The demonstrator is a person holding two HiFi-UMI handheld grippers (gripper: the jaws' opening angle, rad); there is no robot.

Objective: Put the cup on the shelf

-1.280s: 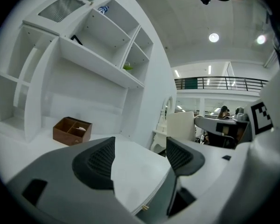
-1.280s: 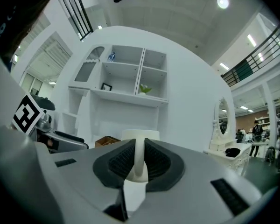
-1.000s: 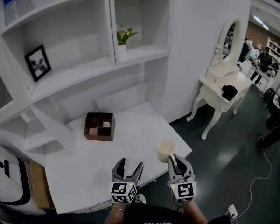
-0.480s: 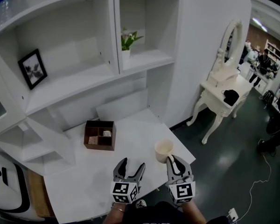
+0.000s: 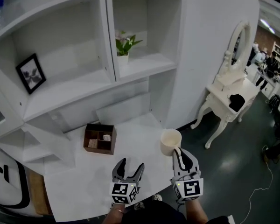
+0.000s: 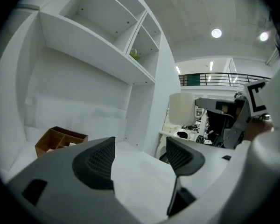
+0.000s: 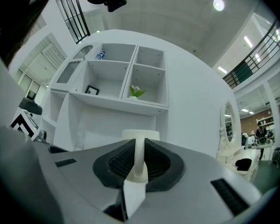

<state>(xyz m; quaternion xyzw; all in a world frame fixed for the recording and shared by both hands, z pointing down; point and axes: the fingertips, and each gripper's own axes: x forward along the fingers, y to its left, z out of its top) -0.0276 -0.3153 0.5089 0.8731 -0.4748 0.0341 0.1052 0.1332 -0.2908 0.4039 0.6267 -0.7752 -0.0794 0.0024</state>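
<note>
In the right gripper view the handle (image 7: 139, 158) is seen pinched between the jaws of the right gripper (image 5: 178, 152), a grip hidden in the head view. There the cream cup (image 5: 170, 142) is held upright – mouth up, axis vertical – lower centre, at the desk's (image 5: 130, 139) right edge. The left gripper's (image 5: 130, 164) jaws are kept apart, empty.

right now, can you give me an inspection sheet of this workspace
surface: white table under both grippers
job's things: cup upright, gripped by its handle; not yet on the shelf
clutter: brown box on the table; picture frame and potted plant on the shelf
grippers: right gripper shut on the cup's handle; left gripper open, nothing between its jaws
cables: thin wire on the floor, far right
surroundings: dressing table with mirror at right; people far behind
</note>
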